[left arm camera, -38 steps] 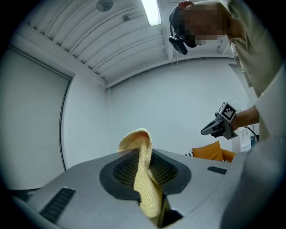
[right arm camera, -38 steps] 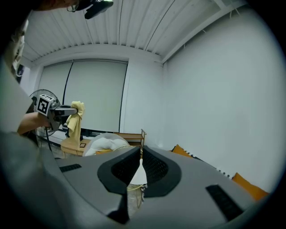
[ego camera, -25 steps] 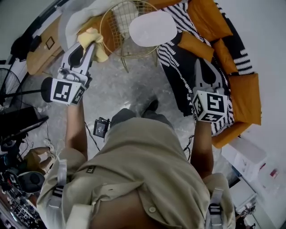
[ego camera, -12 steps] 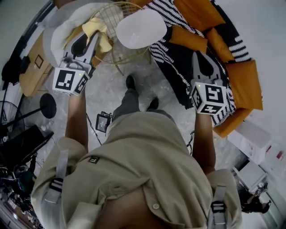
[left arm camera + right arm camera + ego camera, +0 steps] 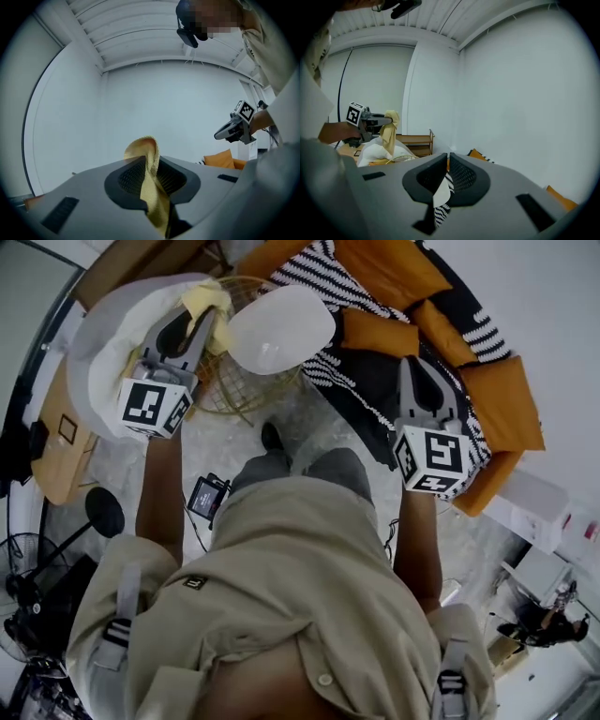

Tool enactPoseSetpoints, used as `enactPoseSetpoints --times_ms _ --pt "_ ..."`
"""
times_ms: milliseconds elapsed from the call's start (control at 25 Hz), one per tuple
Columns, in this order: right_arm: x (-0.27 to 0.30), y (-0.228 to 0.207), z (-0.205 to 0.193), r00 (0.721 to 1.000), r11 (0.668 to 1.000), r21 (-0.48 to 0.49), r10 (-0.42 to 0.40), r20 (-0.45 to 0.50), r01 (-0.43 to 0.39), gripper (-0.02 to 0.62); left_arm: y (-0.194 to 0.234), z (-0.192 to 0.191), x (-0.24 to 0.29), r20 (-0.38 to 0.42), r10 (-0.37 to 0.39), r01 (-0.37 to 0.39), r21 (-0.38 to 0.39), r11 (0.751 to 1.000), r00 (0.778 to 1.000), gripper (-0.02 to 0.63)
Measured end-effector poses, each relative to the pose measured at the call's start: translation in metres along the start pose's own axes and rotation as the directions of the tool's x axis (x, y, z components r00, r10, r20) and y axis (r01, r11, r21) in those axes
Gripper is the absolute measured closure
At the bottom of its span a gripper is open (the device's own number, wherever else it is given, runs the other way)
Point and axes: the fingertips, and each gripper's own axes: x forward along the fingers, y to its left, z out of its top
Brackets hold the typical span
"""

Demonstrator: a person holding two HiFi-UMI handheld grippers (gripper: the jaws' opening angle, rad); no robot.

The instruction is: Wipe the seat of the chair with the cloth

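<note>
The chair has a round white seat (image 5: 279, 317) on a gold wire frame (image 5: 230, 388) and stands just ahead of the person's feet. My left gripper (image 5: 195, 322) is held to the left of the seat, shut on a yellow cloth (image 5: 210, 302) that bunches above its tips. In the left gripper view the cloth (image 5: 151, 187) hangs clamped between the jaws. My right gripper (image 5: 421, 371) hovers over a black-and-white striped blanket (image 5: 370, 371), right of the chair, jaws together with nothing held. The right gripper view shows the left gripper (image 5: 370, 121) with the cloth (image 5: 389, 125) dangling.
A white beanbag (image 5: 101, 352) lies behind the left gripper. Orange cushions (image 5: 511, 395) ring the striped blanket at the right. A small black device (image 5: 206, 495) and cable lie on the stone floor by the feet. A wooden board (image 5: 52, 442) is at far left, white boxes (image 5: 539, 512) at right.
The person has stepped toward the chair, so it sits closer below. The left gripper with the cloth has come up beside the seat's left edge. The right gripper stays over the striped blanket.
</note>
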Motion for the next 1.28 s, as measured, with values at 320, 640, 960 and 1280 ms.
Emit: enactPoseSetpoints --times_ms 320,640,960,1280 --pt "0.054 -0.025 -0.039 0.994 0.997 0.069 -0.039 -0.097 0.046 0.568 0.031 -0.055 0.061 -0.087 -0.008 0.005 -0.037 0.999 0.996 0.528" --pt "0.141 -0.061 -0.092 0.986 0.995 0.101 -0.010 -0.167 0.027 0.568 0.041 -0.160 0.129 -0.246 0.088 -0.093 -0.005 0.996 0.965 0.527" --pt "0.186 -0.090 -0.183 0.945 0.992 0.123 0.041 -0.323 -0.001 0.568 0.018 -0.295 0.220 -0.384 0.102 -0.097 0.033 0.995 0.918 0.528" --pt "0.194 -0.118 -0.259 0.898 0.990 0.139 0.049 -0.437 0.013 0.568 -0.001 -0.408 0.268 -0.527 0.095 -0.064 0.077 0.995 0.845 0.528"
